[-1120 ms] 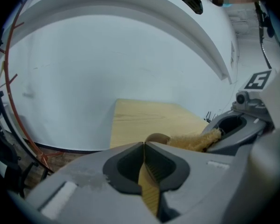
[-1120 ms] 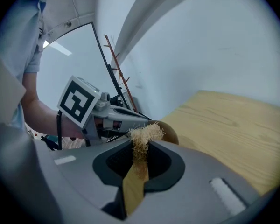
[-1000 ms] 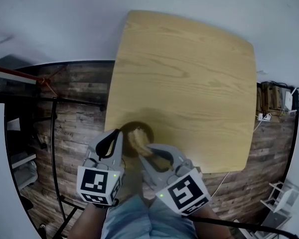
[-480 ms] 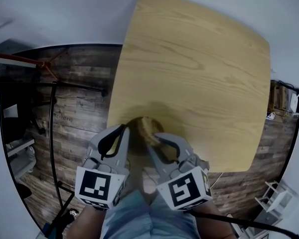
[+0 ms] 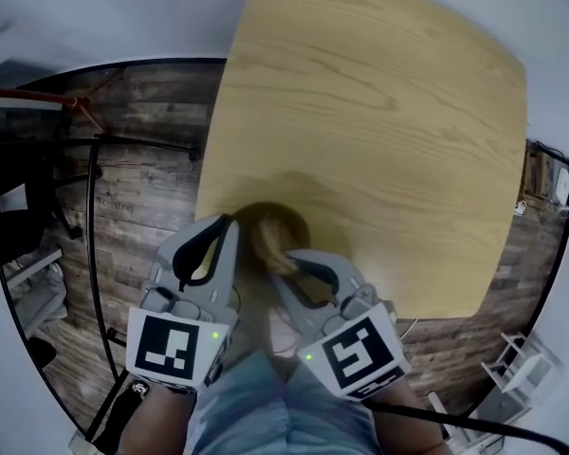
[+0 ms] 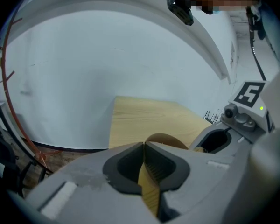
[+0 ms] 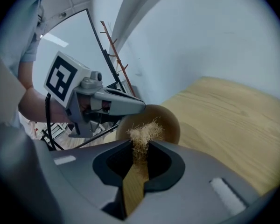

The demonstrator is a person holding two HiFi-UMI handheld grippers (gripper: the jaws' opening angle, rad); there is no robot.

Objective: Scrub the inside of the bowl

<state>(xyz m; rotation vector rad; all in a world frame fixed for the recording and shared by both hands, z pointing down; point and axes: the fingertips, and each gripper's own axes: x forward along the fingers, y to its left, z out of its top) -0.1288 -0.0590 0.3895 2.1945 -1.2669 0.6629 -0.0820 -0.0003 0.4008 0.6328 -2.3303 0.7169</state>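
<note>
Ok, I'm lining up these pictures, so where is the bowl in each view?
Head view: bowl at the table edge nearest the person, low centre.
Left gripper view: bowl low centre, just beyond the jaws.
Right gripper view: bowl at centre, behind the scrubber.
Shared landmark: the wooden table.

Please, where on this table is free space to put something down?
Nearly all of the table is bare: the far half and the whole right side, out to its edges. It is crowded only at the near left edge, where the left tool pinches the bowl and the right tool holds the scrubber at it.
</note>
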